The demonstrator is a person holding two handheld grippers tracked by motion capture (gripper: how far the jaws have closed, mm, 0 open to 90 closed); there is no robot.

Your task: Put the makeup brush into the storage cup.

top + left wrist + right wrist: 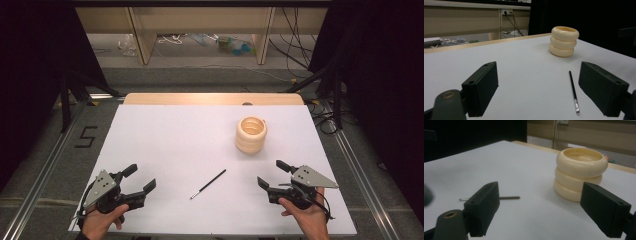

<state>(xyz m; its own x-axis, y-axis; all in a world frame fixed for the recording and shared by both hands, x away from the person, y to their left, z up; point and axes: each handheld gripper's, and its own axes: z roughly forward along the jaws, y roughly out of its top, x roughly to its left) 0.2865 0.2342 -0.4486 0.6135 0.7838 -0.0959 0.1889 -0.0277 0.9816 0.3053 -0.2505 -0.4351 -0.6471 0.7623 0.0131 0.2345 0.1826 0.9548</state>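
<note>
Cream ribbed holder (251, 134), shaped like three stacked rings, stands upright on the right half of the white table (170, 145), toward its far edge. Its mouth is open at the top; the high view and the right gripper view (580, 173) show some of the inner wall, with nothing seen inside, though the bottom is hidden from sight. In the left gripper view the holder (563, 41) appears beyond the jaws, at upper right.

Black brush (208, 184), thin with a metal end, lies flat on the table near its front edge, between the two grippers and well apart from the holder. Its metal tip points toward the person's side.

Left gripper (140, 178), held in the left hand (102, 222) at the front left corner, has its jaws spread wide and grips nothing. Right gripper (271, 173), held in the right hand (307, 215) at the front right, likewise has wide-spread, empty jaws, with the holder just beyond them.
</note>
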